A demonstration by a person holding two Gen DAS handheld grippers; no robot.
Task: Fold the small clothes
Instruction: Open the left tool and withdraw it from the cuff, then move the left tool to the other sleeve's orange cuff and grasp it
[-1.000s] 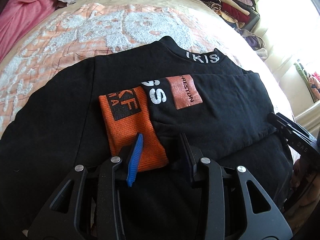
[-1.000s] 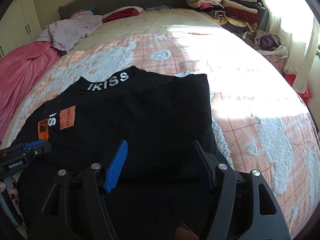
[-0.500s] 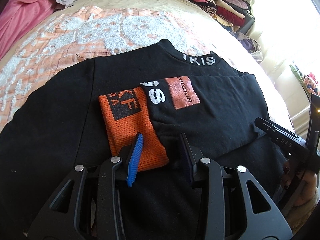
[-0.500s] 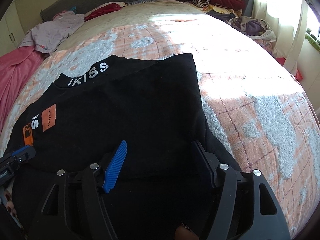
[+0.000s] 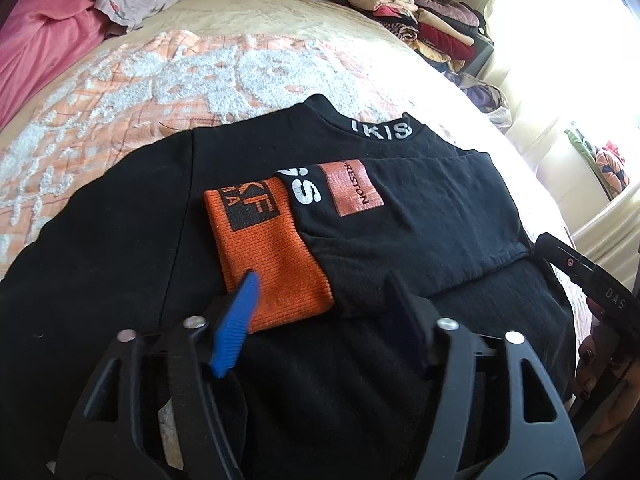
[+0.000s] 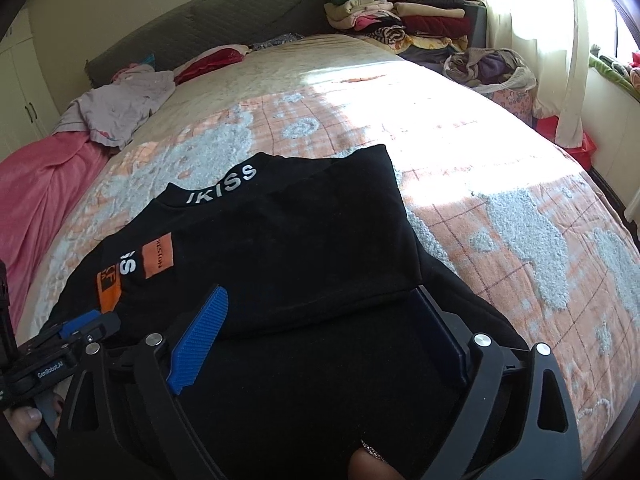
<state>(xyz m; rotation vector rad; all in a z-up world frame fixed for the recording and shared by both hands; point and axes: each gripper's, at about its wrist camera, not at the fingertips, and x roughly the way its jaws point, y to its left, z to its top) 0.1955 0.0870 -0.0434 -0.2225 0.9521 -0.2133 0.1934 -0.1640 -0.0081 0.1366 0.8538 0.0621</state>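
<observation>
Now that both sets of tongs are opening, the left tongs [image 5: 320,300] wider than a second ago over the orange cuff [image 5: 268,252] and the right tongs [image 6: 324,332] spread and pinching nothing, the sleeve fold on the black sweater [image 6: 288,248] looks released flat on the bed [image 6: 500,200]. Only the left view shows the cuff and its print closely; only the right view shows the sweater's far folded edge.
</observation>
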